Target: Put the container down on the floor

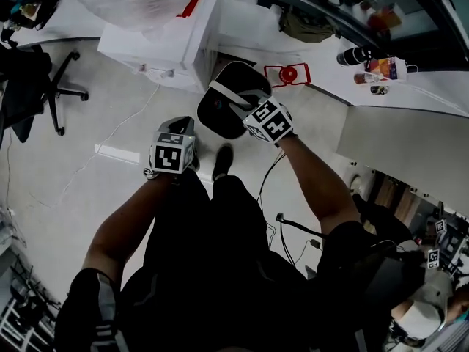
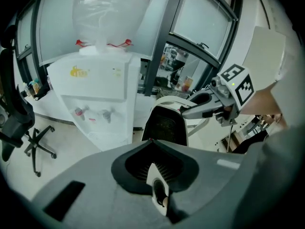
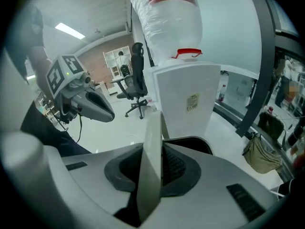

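Two tools are in play, each carrying a cube of black-and-white square markers; the right tool (image 1: 238, 101) is clamped on the white rim of the container (image 1: 226, 119), whose wall stands edge-on between its jaws in the right gripper view; the left tool (image 1: 176, 127) hangs just beside it, jaws together and holding nothing. The container is black inside with a white rim; it sits low over the pale floor (image 1: 110, 189), right in front of the white water dispenser (image 1: 165, 39), and no view shows whether its base touches the floor. Writing is scarce; the dispenser has a small yellow logo (image 2: 78, 72) on its front and a pale sticker (image 3: 192, 101) on its side, both too small to read; the plastic-wrapped bottle (image 3: 167, 18) on top carries a red label whose print is blurred. A red frame-like object (image 1: 288, 73) lies on the floor beyond the container; an office chair (image 1: 62, 86) stands well apart at the left; a bottle with a colourful label (image 1: 381, 68) lies on the desk (image 1: 440, 94), its lettering illegible.
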A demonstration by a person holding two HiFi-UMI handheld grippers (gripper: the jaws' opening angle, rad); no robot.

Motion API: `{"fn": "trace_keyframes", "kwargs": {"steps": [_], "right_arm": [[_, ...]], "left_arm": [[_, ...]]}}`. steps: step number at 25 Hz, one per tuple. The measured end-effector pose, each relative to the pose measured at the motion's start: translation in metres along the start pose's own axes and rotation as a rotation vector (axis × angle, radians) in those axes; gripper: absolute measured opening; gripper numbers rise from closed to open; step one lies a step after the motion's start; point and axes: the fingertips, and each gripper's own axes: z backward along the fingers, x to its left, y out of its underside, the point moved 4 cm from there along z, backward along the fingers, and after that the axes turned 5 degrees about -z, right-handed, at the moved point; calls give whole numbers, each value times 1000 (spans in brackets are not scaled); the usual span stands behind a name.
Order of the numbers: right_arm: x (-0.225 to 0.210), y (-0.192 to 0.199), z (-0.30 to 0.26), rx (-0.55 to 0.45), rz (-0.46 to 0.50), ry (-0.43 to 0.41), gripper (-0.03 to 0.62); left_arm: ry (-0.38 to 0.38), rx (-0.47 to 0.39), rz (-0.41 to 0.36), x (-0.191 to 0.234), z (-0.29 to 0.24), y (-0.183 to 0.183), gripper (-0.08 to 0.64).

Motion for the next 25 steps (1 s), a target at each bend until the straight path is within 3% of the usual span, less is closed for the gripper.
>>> {"fn": "trace_keyframes", "kwargs": {"steps": [14,19,25], "right_arm": [[-15,51,-81,48,110,-50,64],[-20,73,-105,57,172,-87,64],[-32,106,-133,103,204,-102,64]], "left_arm": [[42,104,-23,14,-72,36,5],[54,112,32,16,-98,52,6],[61,130,45,13,-130,70,6]]}}
